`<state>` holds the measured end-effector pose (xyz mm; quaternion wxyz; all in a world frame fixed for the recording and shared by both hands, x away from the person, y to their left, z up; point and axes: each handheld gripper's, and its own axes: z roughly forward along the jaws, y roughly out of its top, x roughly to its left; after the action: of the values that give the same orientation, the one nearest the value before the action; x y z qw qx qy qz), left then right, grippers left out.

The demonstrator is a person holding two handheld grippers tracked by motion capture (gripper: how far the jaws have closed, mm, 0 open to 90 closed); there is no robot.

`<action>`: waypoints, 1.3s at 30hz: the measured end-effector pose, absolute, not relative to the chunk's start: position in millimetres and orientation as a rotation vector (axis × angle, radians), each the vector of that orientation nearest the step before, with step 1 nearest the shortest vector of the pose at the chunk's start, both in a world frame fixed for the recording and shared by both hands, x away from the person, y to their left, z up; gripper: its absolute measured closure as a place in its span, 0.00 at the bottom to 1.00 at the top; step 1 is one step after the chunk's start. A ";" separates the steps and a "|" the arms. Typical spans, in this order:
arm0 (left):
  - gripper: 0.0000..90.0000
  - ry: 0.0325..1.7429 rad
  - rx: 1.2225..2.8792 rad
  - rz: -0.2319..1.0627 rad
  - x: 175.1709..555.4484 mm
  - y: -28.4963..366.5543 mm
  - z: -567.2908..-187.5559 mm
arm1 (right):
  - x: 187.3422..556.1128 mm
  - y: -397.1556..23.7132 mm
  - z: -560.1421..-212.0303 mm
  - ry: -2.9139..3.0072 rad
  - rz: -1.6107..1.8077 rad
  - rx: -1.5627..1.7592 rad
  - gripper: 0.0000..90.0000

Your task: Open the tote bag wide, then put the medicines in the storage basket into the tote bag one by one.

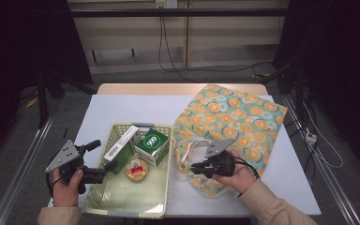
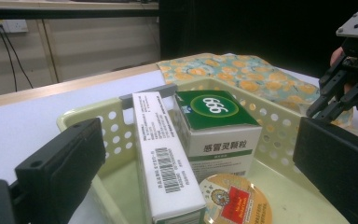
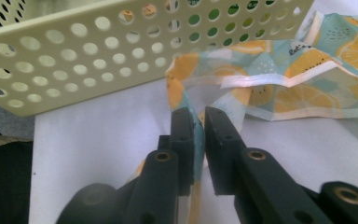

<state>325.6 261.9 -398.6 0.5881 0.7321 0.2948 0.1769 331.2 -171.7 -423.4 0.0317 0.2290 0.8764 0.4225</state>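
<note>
**Right tongs pinch the bag's edge beside the basket**

The right tongs (image 1: 198,167) rest low on the white worktop (image 1: 122,110), their two black jaws drawn almost together on a thin fold of the teal fabric tote bag printed with orange slices (image 1: 234,119); in the right gripper view the cloth edge (image 3: 196,122) runs up between the jaws, which press on it from both sides; the bag lies flat and crumpled on the right half of the worktop, its near edge just beside the right wall of the pale green perforated plastic basket (image 1: 99,197); a white bag handle (image 1: 183,157) curls near the tongs.

The left tongs (image 1: 107,169) stand wide open with nothing held, at the basket's left rim; their jaws frame the basket's contents in the left gripper view; inside the basket stand a long white carton with a barcode (image 2: 161,154), tilted against a green-and-white medicine box marked 999 (image 2: 214,123); a small round tub with a yellow and red lid (image 2: 235,200) lies on the basket floor just in front of that box; the three items touch or nearly touch one another.
</note>
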 end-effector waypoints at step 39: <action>0.02 0.683 1.727 0.415 329.9 257.3 -398.9 | 348.0 -216.9 -407.6 2.528 1.397 0.835 0.99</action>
<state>329.9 257.3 -398.9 0.5806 0.7390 0.2922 0.1776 348.0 -216.9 -407.6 0.0676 0.2770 0.8389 0.4636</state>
